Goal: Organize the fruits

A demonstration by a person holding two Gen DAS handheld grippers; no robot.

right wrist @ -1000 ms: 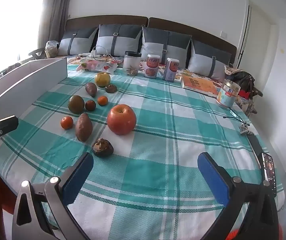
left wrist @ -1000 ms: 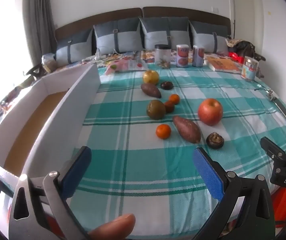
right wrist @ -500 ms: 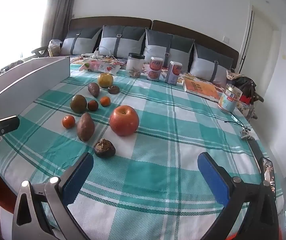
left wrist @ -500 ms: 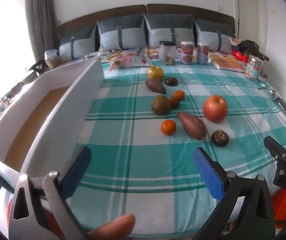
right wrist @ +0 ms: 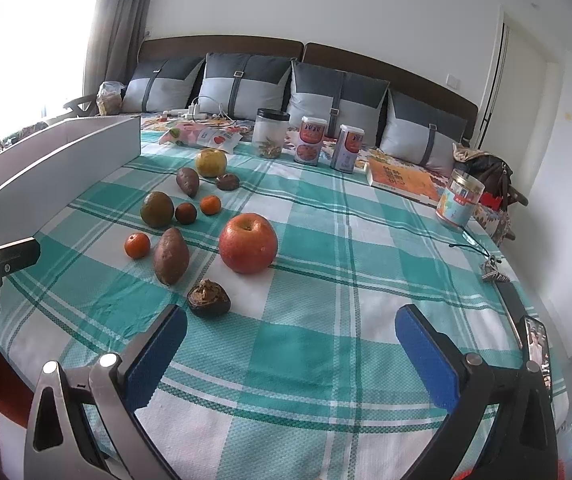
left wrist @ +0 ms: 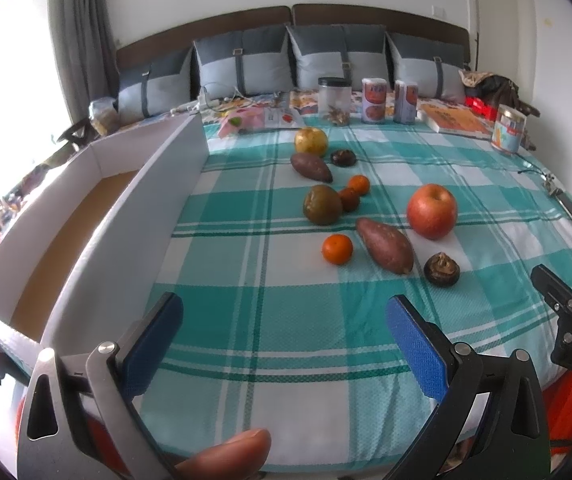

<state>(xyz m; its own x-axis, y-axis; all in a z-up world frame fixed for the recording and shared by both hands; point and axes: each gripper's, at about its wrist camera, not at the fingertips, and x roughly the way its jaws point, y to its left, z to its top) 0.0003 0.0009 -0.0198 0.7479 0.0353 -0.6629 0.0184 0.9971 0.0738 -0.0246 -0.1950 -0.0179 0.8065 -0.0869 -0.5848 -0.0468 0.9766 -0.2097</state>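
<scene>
Your checked teal bedspread lies woven and flat before grey pillows. A glossy round apple sits beside a tapered sweet potato. Your left gripper and right gripper both gape wide, holding nothing.

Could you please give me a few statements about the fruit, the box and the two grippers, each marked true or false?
1. The left gripper holds a fruit. False: its jaws are open and empty.
2. The white box stands left of the fruit. True.
3. The red apple lies inside the box. False: it rests on the checked bedspread.
4. The right gripper is open. True.
5. A small orange lies beside a sweet potato. True.
</scene>
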